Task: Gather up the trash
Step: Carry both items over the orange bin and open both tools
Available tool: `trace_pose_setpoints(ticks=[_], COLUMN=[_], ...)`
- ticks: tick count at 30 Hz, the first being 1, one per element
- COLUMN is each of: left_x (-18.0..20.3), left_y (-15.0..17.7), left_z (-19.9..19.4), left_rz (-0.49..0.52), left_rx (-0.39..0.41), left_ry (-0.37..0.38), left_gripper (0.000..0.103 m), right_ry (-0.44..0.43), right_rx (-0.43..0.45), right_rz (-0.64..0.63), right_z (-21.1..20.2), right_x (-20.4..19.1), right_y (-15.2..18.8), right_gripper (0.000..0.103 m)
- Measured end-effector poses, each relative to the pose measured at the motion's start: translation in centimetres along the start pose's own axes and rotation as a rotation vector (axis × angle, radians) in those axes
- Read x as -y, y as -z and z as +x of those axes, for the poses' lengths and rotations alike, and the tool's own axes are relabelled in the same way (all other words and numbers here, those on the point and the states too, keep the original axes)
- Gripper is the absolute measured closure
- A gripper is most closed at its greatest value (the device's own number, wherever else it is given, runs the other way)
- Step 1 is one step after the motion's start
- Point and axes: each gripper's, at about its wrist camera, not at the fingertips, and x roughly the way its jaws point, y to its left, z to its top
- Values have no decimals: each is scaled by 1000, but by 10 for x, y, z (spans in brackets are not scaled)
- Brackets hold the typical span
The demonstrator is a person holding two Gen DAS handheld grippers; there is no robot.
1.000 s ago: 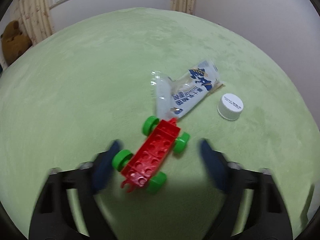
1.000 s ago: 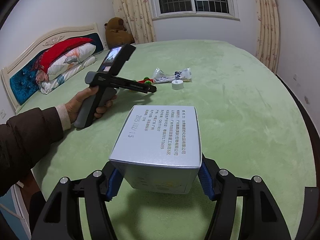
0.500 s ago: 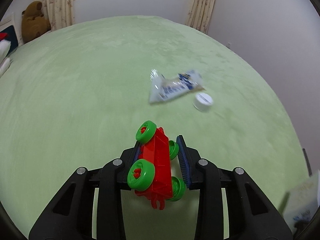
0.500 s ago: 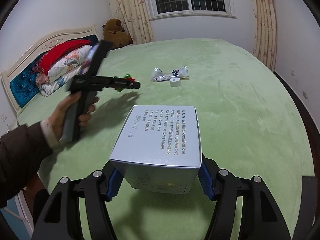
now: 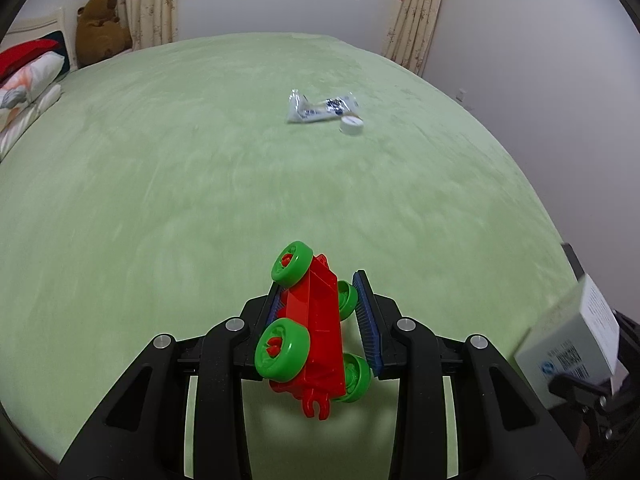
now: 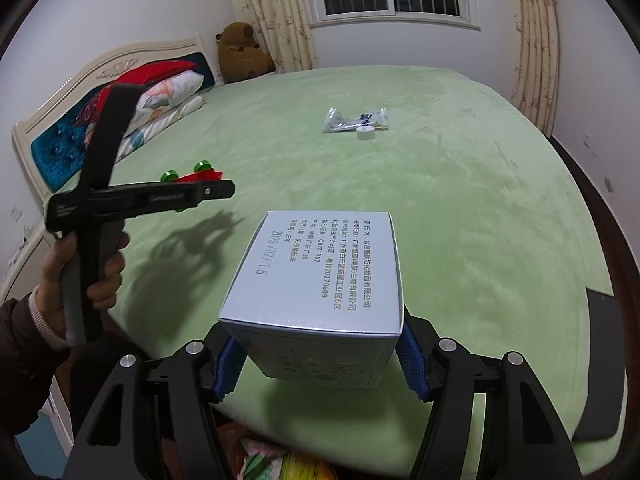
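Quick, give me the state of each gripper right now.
Left gripper: shut on the red toy car, held above the bed.
Right gripper: shut on the grey printed box.

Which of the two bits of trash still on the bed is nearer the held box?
The white cap; the crumpled wrapper lies just behind it.

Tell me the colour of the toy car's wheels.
Green wheels on the red toy car; clearest in the left wrist view.
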Motion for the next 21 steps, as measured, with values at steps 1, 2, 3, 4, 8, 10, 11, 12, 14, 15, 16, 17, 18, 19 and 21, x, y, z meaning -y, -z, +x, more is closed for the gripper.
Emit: trace_pose_setpoints(ticks=[1, 2, 3, 4, 8, 10, 11, 12, 14, 15, 16, 17, 18, 19, 21], left_x=[2, 4, 6, 8, 15, 18, 20, 22, 25, 28, 29, 31, 32, 34, 38], left_y=[9, 15, 23, 32, 65, 79, 88, 96, 108, 117, 124, 130, 135, 141, 153], left_z=[-7, -12, -19, -26, -53, -61, -66, -70, -76, -79, -82, -84, -87, -89, -92], left_rz=[-1, 0, 1, 3, 10, 13, 14, 17, 24, 31, 34, 36, 37, 41, 56], left_rx=[2, 3, 6, 8, 17, 16, 12, 8, 2, -3, -5, -10, -15, -21, -31], left_ry=[3, 4, 1, 2, 3, 4, 8, 11, 12, 15, 17, 23, 29, 36, 36], left_gripper=[70, 70, 70, 70, 70, 70, 70, 70, 70, 70, 70, 70, 70, 70, 70], right_ry=[-4, -8, -11, -14, -24, -26, -29, -29, -31, -36, -40, -47, -50, -57, -57], right_rx=[-3, -7, -10, -13, -26, -36, -44, -49, -61, -68, -75, -86, -92, -101, -114], right_rz=[-2, -4, -9, -13, -31, -46, -57, -64, -78, -82, -84, -87, -88, -91, -106], right_z=[-2, -6, -8, -11, -20, -24, -27, -28, -31, -32, -33, -35, -37, -38, -40], right_x=[-2, -6, -10, -13, -25, -30, -33, -35, -39, -41, -42, -43, -44, -44, -47], right_y=[4, 9, 14, 19, 36, 46, 52, 55, 64, 68, 72, 77, 81, 86, 95], right_gripper=[40, 40, 40, 40, 40, 40, 40, 40, 40, 40, 40, 40, 40, 40, 40])
